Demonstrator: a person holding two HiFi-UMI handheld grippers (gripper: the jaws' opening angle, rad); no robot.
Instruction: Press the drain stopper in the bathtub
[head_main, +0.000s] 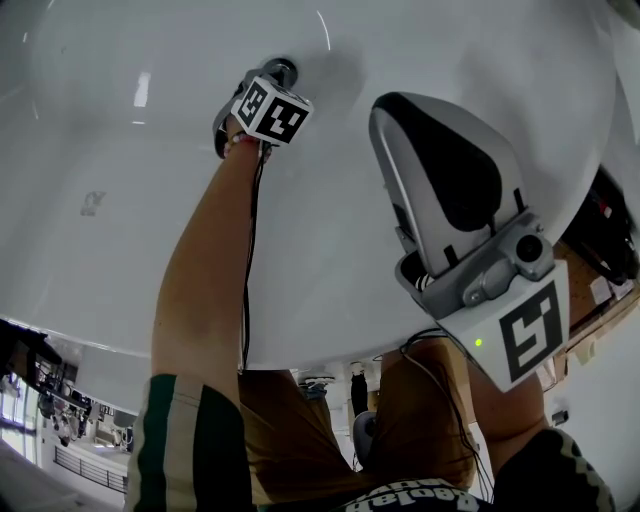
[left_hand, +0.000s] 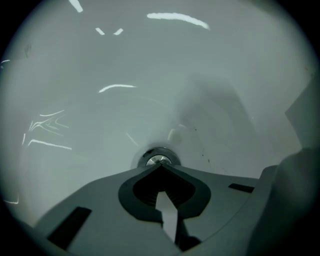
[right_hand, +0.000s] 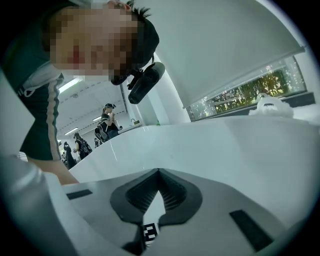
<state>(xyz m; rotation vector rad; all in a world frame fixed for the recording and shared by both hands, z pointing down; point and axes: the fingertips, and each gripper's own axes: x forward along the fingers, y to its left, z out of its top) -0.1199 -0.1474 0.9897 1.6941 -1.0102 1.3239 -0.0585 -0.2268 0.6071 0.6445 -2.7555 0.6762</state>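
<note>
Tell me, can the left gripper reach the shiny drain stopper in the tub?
Probably yes. The left gripper has its fingers closed and pointed straight at the drain stopper, with the tips right by its rim. Only bare bathtub lies around it. I cannot tell if they touch.

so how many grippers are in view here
2. The left gripper is down in the tub, jaws shut, with its tip at the drain stopper. The right gripper is raised nearer the head camera, jaws shut and empty. None seem hidden.
</note>
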